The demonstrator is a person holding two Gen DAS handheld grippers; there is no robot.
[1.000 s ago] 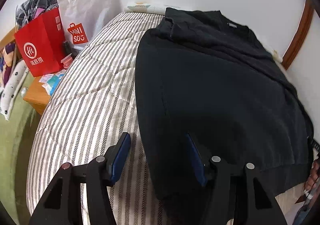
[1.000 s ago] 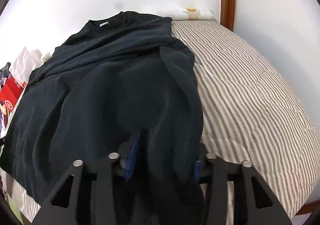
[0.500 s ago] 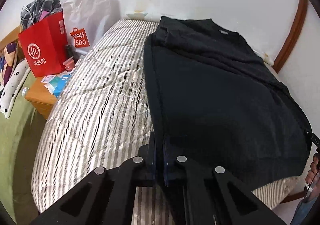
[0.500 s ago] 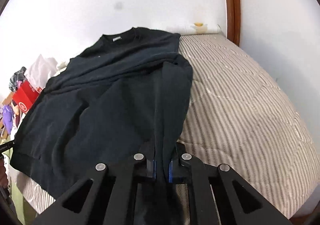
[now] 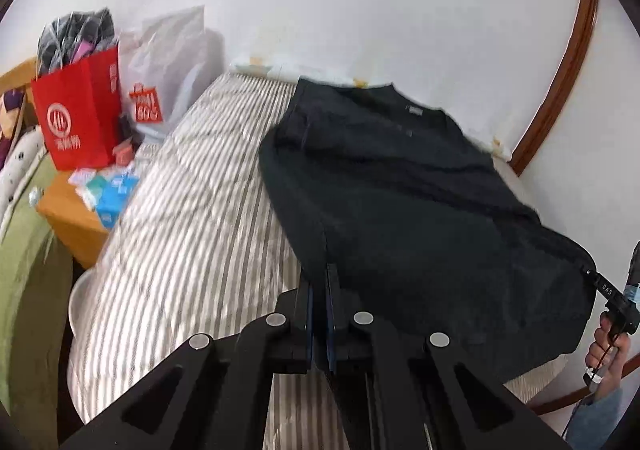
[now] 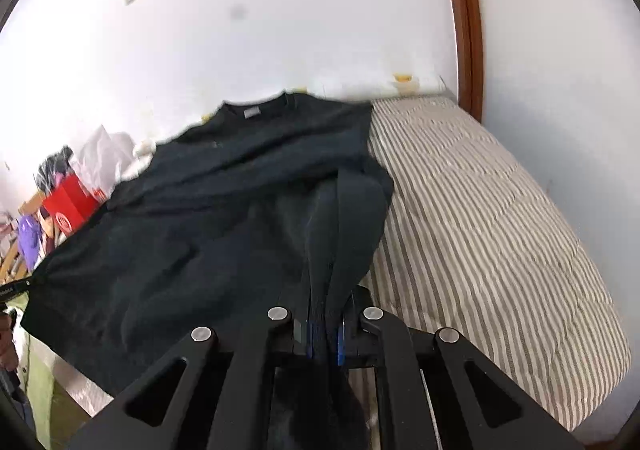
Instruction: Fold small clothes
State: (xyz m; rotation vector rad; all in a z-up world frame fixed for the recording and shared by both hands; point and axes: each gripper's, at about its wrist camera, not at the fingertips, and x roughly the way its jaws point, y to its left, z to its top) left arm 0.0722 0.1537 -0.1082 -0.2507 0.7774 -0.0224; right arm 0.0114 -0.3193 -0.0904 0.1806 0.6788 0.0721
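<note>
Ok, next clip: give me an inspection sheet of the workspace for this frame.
Surface: striped mattress, partly bare.
Job's things: black sweatshirt spread on it, collar toward the wall.
Clutter: red paper bag, white plastic bag, small packets on a wooden stand.
Grippers: left gripper and right gripper both shut on the sweatshirt's near edge.
Cables: nothing seen.
Surroundings: white wall, brown wooden trim.

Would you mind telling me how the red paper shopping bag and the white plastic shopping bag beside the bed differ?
The red paper shopping bag stands stiff and boxy, with a white round logo; the white plastic shopping bag is soft and crumpled, with a red logo. The red one is stuffed with dark clothes poking out of its top; the white one's contents are hidden. Both stand together against the wall beside the striped bed.
</note>
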